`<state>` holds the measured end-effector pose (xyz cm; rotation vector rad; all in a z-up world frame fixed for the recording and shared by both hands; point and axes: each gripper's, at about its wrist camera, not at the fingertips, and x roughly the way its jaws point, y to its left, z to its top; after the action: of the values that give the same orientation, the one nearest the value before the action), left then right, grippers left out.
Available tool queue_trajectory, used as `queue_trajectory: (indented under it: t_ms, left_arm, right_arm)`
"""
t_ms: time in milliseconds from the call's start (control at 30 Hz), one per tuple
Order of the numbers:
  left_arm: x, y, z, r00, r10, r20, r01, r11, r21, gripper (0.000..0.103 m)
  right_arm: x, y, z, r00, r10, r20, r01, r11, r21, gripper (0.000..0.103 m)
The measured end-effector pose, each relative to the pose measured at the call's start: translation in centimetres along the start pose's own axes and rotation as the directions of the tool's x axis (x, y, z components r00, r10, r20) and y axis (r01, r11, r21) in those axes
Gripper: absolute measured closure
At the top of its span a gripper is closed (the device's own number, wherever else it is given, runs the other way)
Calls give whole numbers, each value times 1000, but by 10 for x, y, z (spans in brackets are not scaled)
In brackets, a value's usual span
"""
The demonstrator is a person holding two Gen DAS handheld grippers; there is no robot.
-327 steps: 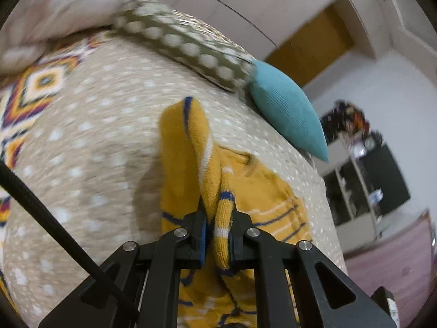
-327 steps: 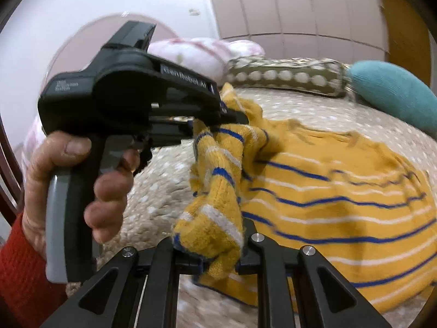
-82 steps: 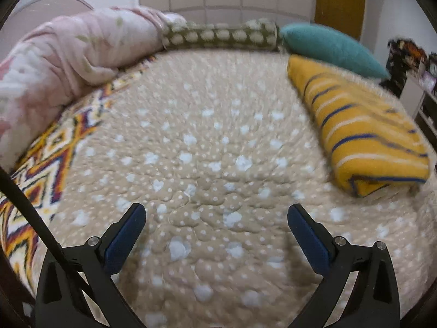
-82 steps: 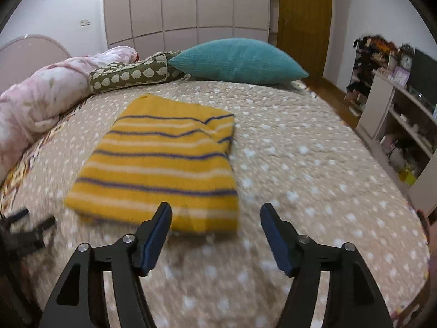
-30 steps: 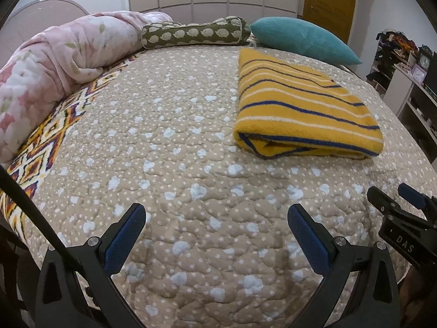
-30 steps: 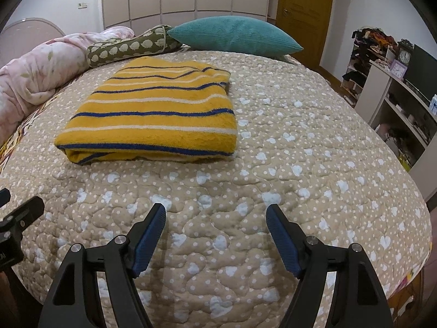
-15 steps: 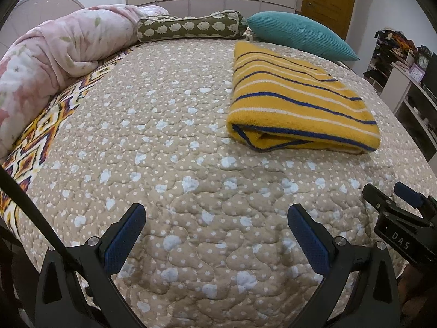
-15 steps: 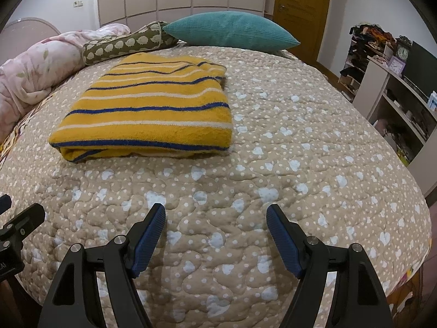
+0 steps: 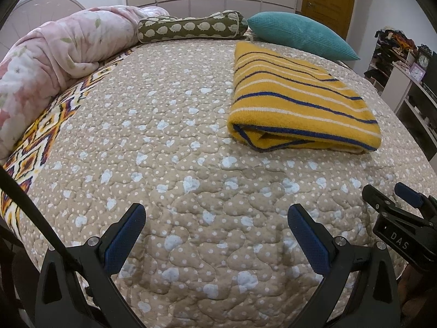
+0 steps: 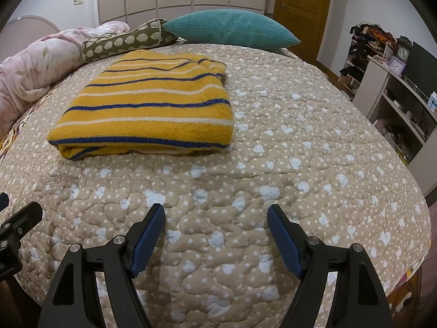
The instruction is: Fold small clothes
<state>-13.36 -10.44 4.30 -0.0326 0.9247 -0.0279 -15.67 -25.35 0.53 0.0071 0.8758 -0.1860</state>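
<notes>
On bedspread (image 10: 300,142), folded striped sweater (image 10: 147,106), untouched

My left gripper (image 9: 215,235) hovers with its jaws spread wide, blue pads (image 9: 124,239) facing each other and nothing between them. My right gripper (image 10: 215,237) is spread just as wide and empty, held level beside the left one.
</notes>
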Motion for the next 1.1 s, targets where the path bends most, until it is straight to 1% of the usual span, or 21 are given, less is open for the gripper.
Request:
queue_trajectory:
  t_ms: [667, 833, 1100]
  left_arm:
    - [0, 1, -2, 1000, 9, 4, -9, 1000, 5, 0]
    - [1, -1, -3, 1000, 13, 0, -13, 1000, 19, 0]
    - [5, 1, -3, 1000, 17, -15, -17, 1000, 11, 0]
  right_arm:
    - [1, -1, -1, 1000, 1, -2, -1, 1000, 3, 20]
    - [1, 0, -1, 1000, 2, -4, -2, 1000, 3, 19]
    - [1, 0, -4, 1000, -1, -5, 1, 1000, -1, 19]
